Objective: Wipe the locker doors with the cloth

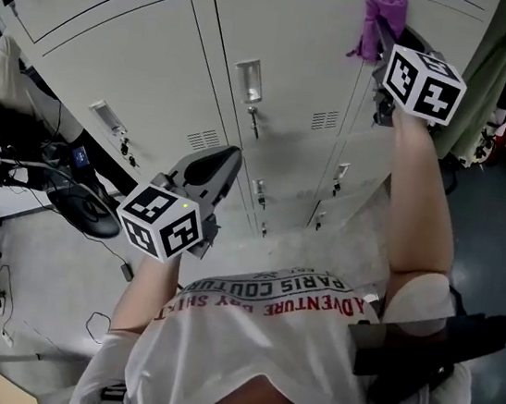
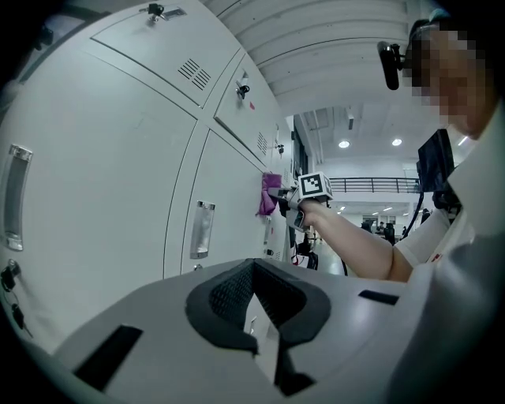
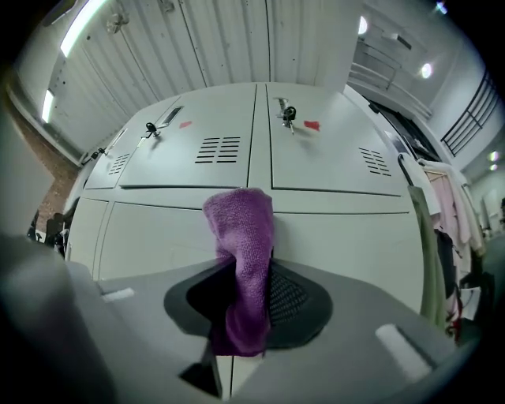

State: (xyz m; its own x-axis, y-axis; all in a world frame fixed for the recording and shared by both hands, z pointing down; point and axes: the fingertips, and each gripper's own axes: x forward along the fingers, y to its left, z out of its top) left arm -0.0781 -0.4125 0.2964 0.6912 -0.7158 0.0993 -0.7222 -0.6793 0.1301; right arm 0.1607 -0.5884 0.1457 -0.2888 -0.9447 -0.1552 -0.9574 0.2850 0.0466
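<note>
A purple cloth (image 1: 381, 18) is pinched in my right gripper (image 1: 394, 41), raised against a pale grey locker door (image 1: 290, 71). In the right gripper view the cloth (image 3: 243, 260) hangs folded between the jaws, its top pressed near the seam of the locker doors (image 3: 331, 142). My left gripper (image 1: 219, 165) is held lower, close to the lower lockers, jaws together with nothing in them. From the left gripper view the left gripper (image 2: 254, 304) points along the locker row, where the cloth (image 2: 270, 194) shows in the distance.
Locker doors carry recessed handles (image 1: 249, 80) and keys in locks (image 1: 255, 124). Clothes hang at the right (image 1: 494, 81). Cables and a black chair base (image 1: 84, 210) lie on the floor to the left. People stand far down the hall (image 2: 379, 230).
</note>
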